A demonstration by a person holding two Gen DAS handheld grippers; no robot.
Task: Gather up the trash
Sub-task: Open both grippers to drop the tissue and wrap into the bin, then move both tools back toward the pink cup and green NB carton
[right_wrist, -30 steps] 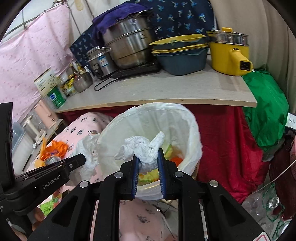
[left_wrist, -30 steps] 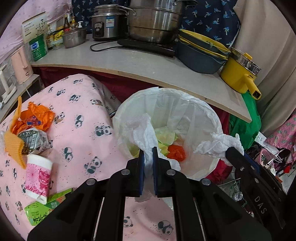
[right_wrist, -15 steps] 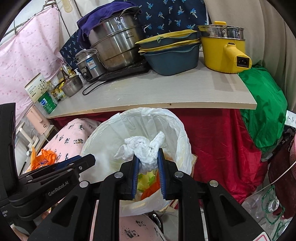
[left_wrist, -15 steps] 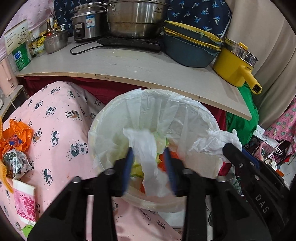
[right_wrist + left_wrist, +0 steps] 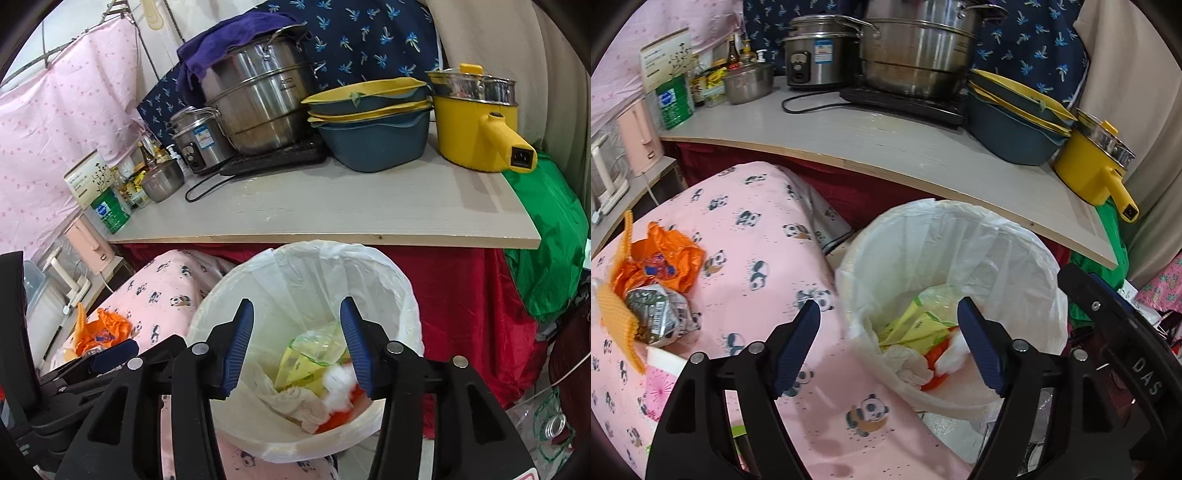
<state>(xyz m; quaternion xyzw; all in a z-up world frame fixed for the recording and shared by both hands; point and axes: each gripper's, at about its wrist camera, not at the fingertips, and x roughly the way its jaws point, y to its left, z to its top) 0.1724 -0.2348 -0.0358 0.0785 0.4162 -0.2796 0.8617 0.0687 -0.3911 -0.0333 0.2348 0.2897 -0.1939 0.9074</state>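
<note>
A white-lined trash bin (image 5: 1008,236) (image 5: 399,280) stands beside a pink panda-print table (image 5: 757,236). Inside it lie a crumpled white tissue (image 5: 338,380) (image 5: 955,360), a pale plastic bag (image 5: 291,400), green-yellow wrappers (image 5: 916,325) and orange scraps. My left gripper (image 5: 888,347) is open and empty over the bin's left rim. My right gripper (image 5: 297,343) is open and empty above the bin. On the table lie an orange wrapper (image 5: 665,258), a foil packet (image 5: 653,314), yellow mesh (image 5: 617,314) and a pink-patterned cup (image 5: 661,373).
A wooden shelf (image 5: 886,147) just behind the bin carries steel pots (image 5: 916,55), blue-yellow basins (image 5: 1015,125) and a yellow electric pot (image 5: 1093,166). Red cloth hangs below it. A green bag (image 5: 546,236) and floor clutter lie to the right.
Both grippers opened and dropped their loads into the bin: the left let go of the plastic bag, the right the white tissue. The left gripper moved back toward the table.
</note>
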